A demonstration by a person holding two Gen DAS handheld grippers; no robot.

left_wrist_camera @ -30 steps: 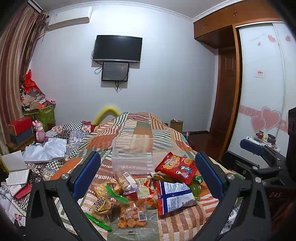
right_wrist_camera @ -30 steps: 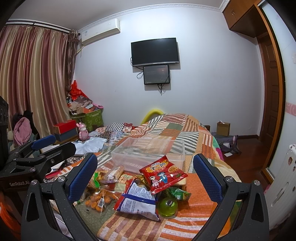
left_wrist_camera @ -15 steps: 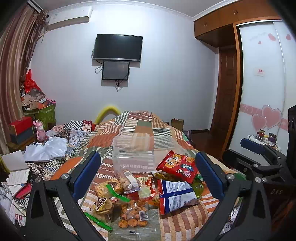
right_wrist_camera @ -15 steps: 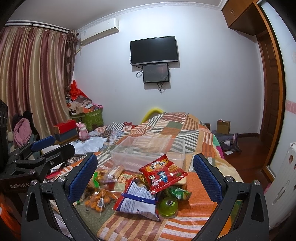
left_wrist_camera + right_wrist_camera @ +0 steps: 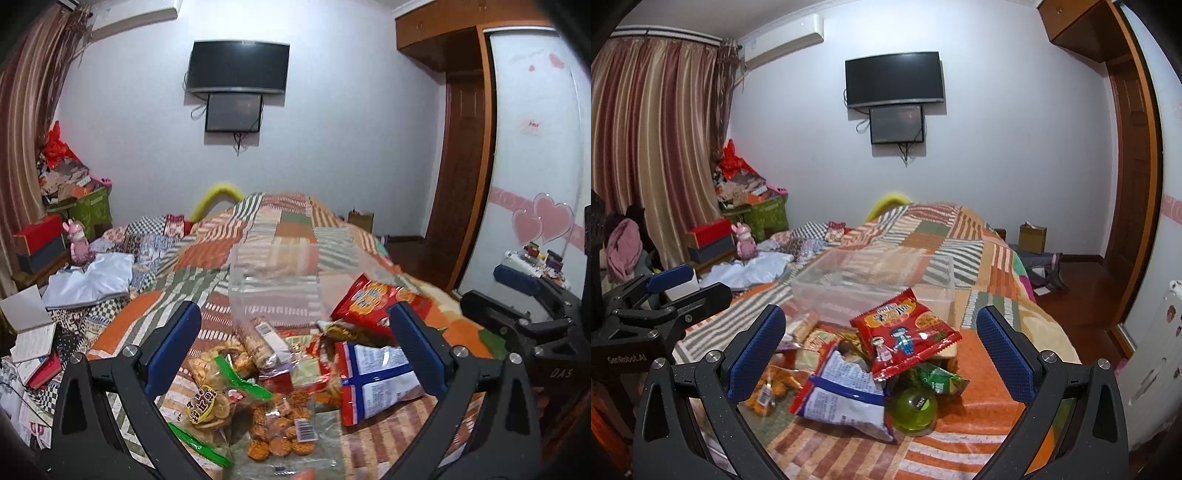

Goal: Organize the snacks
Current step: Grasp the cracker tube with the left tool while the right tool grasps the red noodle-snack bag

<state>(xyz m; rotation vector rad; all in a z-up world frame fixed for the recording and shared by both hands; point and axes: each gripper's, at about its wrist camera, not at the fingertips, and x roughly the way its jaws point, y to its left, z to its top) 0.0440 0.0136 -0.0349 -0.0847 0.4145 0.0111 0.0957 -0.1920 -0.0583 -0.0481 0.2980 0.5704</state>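
Both wrist cameras look along a patchwork-quilted bed (image 5: pixel 280 236) toward the wall-mounted black television (image 5: pixel 894 79), close above heaped snack packets; the left-hand camera sits left, sharing the clear plastic bin (image 5: pixel 875 284).

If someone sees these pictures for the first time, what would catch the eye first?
Probably the heap of snack packets on the patchwork bed, topped by the bright red bag with a green round container at the near edge. Just behind it stands an empty clear plastic box. The open left gripper and right gripper frame the pile.
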